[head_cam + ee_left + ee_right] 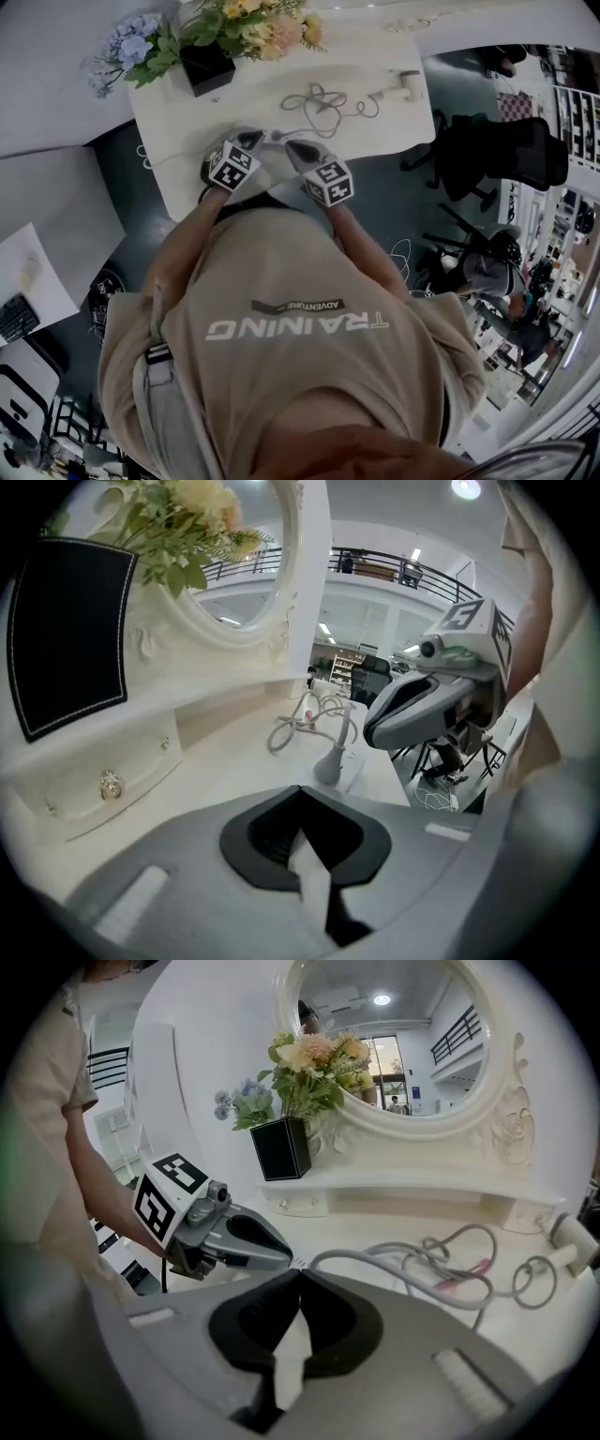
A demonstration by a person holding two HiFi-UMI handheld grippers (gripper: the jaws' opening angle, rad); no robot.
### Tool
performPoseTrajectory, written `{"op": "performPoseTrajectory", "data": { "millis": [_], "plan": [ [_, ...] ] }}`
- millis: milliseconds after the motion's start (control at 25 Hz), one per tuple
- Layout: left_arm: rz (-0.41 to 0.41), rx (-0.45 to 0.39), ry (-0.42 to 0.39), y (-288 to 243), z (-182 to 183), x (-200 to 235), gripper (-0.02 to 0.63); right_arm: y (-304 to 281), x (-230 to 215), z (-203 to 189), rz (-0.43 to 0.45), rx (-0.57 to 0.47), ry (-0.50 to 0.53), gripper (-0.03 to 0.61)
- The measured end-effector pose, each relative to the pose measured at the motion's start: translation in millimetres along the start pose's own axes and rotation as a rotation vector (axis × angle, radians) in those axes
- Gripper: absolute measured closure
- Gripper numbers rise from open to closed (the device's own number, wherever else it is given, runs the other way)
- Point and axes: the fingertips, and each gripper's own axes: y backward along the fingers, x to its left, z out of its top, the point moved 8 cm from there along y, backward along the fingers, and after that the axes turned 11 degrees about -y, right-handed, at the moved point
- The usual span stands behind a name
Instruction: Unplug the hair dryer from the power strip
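Left gripper [300, 789], right gripper [300, 1271]: both closed, empty, tips together over desk [244, 103] near edge | hair dryer [401, 86] by right edge, ahead-right | cord [323, 103] tangled between | right gripper nearer | power strip not made out

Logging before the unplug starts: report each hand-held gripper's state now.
Left hand-held gripper: closed, holding nothing.
Right hand-held gripper: closed, holding nothing.
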Motion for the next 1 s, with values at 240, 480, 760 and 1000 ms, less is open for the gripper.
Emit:
{"op": "performPoseTrajectory", "data": {
  "millis": [240, 480, 760, 1000],
  "plan": [
    [-0.001, 0.030, -0.051, -2.5, 4.2, -3.1, 0.607, 0.2, -8.2, -6.4, -0.018, 0.029, -0.014, 0.574],
    [-0.006, 0.033, -0.049, -2.3, 4.9, -2.3, 0.607, -12.5, -12.2, -7.6, 0.007, 0.091, 0.018, 0.493],
    [0.006, 0.034, -0.054, -2.3, 4.8, -3.2, 0.607, -24.2, -10.1, 2.5, 0.027, 0.097, 0.044, 0.411],
    [0.014, 0.031, -0.048, -2.2, 4.0, -4.2, 0.607, -34.7, -12.6, -1.0, 0.022, 0.096, 0.042, 0.411]
  ]
}}
